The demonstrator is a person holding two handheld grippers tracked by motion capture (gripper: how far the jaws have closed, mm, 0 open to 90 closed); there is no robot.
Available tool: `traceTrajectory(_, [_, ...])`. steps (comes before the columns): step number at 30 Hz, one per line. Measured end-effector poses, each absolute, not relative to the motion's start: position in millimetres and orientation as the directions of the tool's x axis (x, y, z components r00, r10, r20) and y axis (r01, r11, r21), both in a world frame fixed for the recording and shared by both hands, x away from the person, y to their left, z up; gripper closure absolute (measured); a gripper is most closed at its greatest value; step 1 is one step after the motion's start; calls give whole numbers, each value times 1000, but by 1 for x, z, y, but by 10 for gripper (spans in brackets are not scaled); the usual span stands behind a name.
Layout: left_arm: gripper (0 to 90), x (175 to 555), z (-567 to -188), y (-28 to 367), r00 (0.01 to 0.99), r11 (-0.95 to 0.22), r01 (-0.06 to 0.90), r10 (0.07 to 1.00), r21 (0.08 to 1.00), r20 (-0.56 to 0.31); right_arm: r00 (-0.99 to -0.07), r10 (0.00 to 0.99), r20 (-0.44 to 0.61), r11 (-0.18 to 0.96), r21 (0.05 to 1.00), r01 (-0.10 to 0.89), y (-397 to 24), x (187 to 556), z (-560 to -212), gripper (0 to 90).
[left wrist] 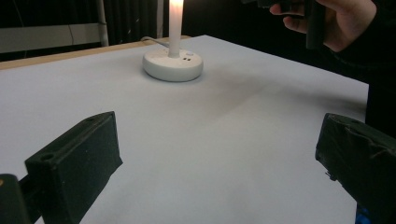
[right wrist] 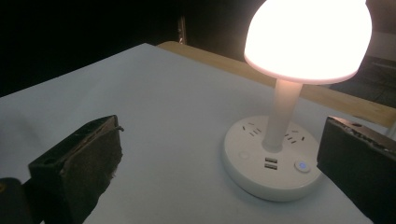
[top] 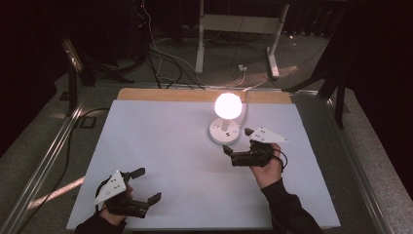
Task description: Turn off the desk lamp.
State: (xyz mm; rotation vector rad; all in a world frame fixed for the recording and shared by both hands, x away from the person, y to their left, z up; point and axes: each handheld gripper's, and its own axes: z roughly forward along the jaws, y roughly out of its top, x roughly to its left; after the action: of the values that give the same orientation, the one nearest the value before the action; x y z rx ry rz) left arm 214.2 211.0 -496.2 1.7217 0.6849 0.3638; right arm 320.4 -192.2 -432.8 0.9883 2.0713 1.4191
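White lamp glows, lit, on its round base, standing at far-centre of the pale table. Base has sockets, USB ports & a small blue-lit button. Right gripper is just beside it: fingers spread wide, nothing between them, base sits ahead, closer to the right finger, not touching. Left gripper well apart from lamp at near edge, fingers also spread, holding nothing; lamp far ahead of them.
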Motion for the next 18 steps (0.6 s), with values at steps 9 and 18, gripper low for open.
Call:
traceTrajectory(9, [6, 215, -497, 211, 780, -132, 258, 614, 957, -125, -654, 754, 57, 218, 918, 331, -184, 332, -440, 0])
traceTrajectory(18, [6, 215, -497, 212, 779, -131, 257, 615, 957, -124, -674, 737, 54, 245, 908, 340, -173, 348, -454, 0])
